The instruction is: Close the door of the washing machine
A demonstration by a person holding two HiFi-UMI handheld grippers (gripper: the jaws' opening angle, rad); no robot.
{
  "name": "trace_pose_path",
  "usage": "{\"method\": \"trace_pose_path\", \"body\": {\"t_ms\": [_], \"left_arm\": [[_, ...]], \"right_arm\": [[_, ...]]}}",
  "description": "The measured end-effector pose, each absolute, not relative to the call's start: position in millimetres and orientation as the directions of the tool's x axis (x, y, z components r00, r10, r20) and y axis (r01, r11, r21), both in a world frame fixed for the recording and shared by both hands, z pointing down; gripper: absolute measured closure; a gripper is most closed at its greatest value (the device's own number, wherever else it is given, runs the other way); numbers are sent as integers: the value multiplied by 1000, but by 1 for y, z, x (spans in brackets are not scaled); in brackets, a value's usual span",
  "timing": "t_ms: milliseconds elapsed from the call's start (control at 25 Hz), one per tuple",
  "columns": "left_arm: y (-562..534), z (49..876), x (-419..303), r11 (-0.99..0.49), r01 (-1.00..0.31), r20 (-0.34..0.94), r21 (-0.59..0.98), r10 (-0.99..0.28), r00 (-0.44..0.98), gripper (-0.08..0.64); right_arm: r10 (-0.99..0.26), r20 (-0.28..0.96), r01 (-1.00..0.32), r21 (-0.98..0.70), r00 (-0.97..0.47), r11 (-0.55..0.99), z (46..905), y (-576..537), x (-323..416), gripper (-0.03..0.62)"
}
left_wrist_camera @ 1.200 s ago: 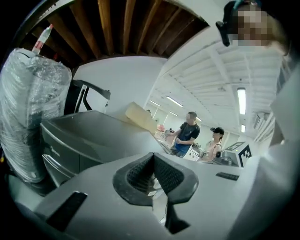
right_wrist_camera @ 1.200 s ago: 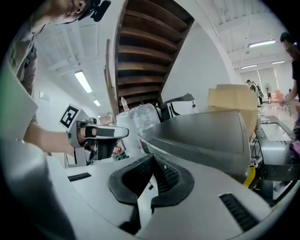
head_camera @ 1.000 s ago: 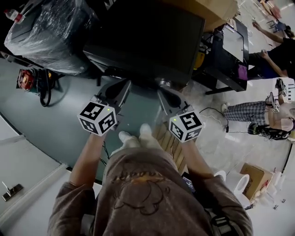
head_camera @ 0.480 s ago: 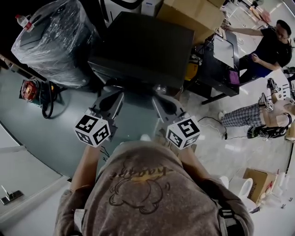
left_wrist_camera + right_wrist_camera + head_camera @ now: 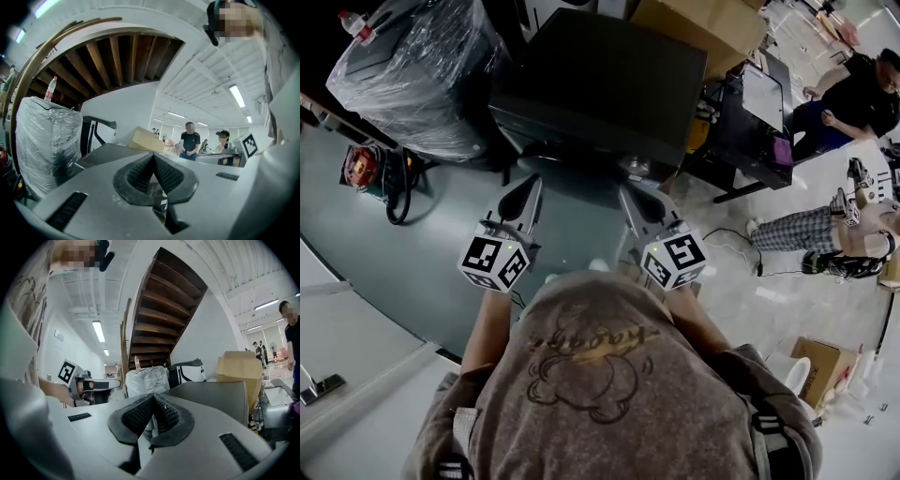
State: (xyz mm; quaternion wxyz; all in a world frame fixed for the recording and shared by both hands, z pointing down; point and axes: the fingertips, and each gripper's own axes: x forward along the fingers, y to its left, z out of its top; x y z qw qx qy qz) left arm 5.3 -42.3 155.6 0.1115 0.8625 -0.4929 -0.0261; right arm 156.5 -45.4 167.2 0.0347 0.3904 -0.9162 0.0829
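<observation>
In the head view, the left gripper [image 5: 531,182] slanted inward toward its partner a second ago, and now it points nearly straight ahead. The white shoes that showed behind the marker cubes are now almost wholly covered by our shirt. Both forearms reach forward side by side, with the right gripper [image 5: 629,189] angled slightly inward. The dark washing machine [image 5: 600,80] stands straight ahead, its front edge just beyond both sets of tips. From above we cannot make out the door on its front face. A plastic-wrapped bundle [image 5: 412,70] sits ahead and to the left of the left claw. In the left gripper view, the left gripper [image 5: 153,156] has its ribbed pads pressed together with nothing between them. It is held level, with the washing machine's flat top [image 5: 101,154] just past the tips and slightly left. The bundle [image 5: 44,140] is further left and a cardboard box [image 5: 147,139] lies beyond. In the right gripper view, the right gripper [image 5: 153,397] is likewise closed on nothing. The machine's top [image 5: 211,397] is ahead to its right, and the left gripper [image 5: 116,383] hovers off to its left.
</observation>
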Motion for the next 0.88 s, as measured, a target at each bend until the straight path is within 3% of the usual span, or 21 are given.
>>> {"method": "trace_pose_path", "body": {"t_ms": [880], "left_arm": [[-32, 192, -14, -427, -871, 108, 241, -880, 462, 558]], "right_arm": [[-715, 172, -735, -156, -678, 660, 203, -45, 150, 595]]}}
